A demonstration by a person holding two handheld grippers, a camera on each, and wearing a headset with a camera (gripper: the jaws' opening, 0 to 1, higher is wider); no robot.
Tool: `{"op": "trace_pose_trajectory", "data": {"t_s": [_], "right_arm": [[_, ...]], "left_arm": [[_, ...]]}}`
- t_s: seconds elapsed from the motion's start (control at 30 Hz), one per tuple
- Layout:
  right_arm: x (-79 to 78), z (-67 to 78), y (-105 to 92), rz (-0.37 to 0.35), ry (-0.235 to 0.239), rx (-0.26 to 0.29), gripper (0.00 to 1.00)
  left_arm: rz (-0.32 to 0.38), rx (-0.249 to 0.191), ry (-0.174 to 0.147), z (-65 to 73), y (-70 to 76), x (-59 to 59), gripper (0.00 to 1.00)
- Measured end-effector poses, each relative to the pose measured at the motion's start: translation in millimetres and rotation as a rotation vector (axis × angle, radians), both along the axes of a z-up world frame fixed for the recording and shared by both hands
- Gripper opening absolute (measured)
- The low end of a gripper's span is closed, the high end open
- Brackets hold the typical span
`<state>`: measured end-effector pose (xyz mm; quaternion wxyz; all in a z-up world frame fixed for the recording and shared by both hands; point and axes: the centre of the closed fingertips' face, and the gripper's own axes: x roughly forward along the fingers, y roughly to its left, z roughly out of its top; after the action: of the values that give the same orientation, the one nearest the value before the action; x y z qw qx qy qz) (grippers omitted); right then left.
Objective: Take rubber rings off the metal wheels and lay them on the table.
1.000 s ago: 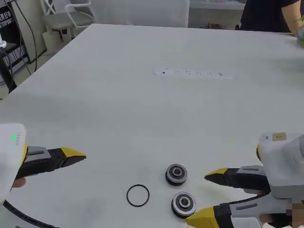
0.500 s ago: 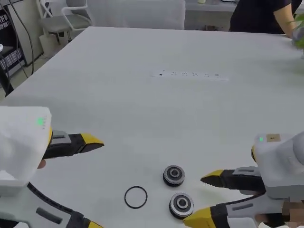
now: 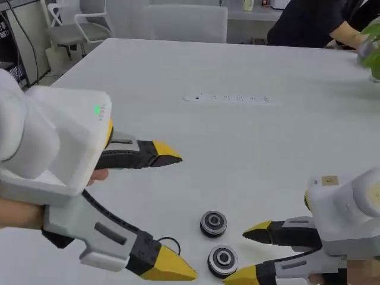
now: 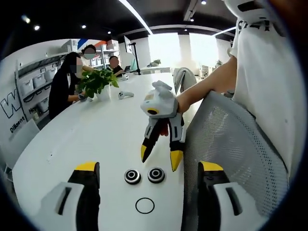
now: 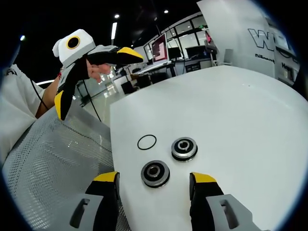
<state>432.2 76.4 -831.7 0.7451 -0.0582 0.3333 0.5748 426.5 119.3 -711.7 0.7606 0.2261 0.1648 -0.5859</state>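
Right claw (image 3: 238,255): I held it spread, gripping nothing. One wheel (image 5: 155,173) lay just ahead of its tips, untouched, with a second wheel (image 5: 184,148) beyond. Loose ring (image 5: 147,142) lay flat on the table (image 5: 231,110) beside them. Left claw (image 3: 183,215): spread, raised, empty.

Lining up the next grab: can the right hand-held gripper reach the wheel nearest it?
Probably yes. The right hand-held gripper is open, that wheel lies just ahead between its jaws, and the other wheel and loose ring sit apart from it.
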Motion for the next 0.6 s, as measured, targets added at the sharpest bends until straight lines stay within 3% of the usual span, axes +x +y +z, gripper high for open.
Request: {"op": "trace_pose_trajectory", "data": {"t_s": [0.1,0.2,0.37,0.6], "right_arm": [[1.8,-0.9,-1.7,-0.008,-0.004,-0.003,0.55],[3.2,-2.5,-4.2,-0.021,0.0,-0.005,0.54],[5.5,-3.5,-5.0,-0.031,-0.005,-0.004,0.52],[4.2,-4.9,-4.5,-0.031,-0.003,-0.003,0.48]], "left_arm": [[-0.012,0.02,-0.024,-2.2,-5.3,6.2,0.78],[-0.025,0.041,-0.046,-13.2,-8.3,14.9,0.75],[-0.017,0.027,-0.017,-28.8,-16.2,22.6,0.69],[0.019,-0.066,0.028,-42.2,-30.9,31.1,0.56]]}}
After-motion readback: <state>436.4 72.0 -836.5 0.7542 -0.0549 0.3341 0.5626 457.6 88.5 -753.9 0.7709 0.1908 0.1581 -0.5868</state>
